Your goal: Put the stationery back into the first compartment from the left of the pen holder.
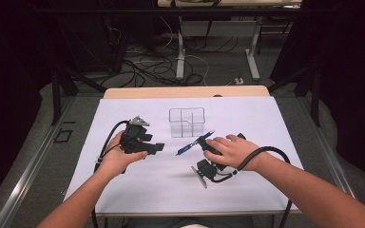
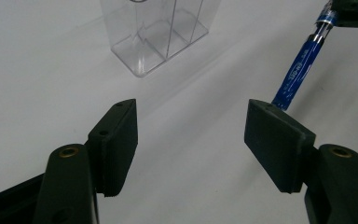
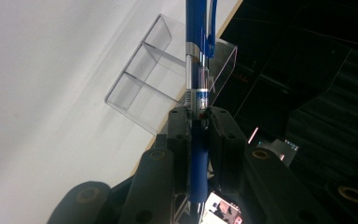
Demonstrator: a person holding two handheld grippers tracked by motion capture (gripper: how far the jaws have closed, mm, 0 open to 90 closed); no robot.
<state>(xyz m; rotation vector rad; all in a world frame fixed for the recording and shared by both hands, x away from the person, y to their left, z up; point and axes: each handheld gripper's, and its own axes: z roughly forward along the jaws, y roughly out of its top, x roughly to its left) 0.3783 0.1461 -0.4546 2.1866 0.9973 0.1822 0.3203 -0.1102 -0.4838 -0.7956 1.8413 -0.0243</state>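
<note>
Your arms are bare, with no sleeves on them. Your left gripper point(image 1: 158, 147) and right gripper point(image 1: 204, 144) are black, each with a thick black cable looping off it and a little grey three-cornered plate. Up close, the flat black jaw pads point(image 2: 116, 140) have small round screw holes, some ringed with brass.

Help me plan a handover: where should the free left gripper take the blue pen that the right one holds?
On the bare lower barrel of the blue pen, the end toward the left gripper. The right gripper clamps it nearer the clip. Probably come from the left, open jaws astride the slim barrel.
</note>
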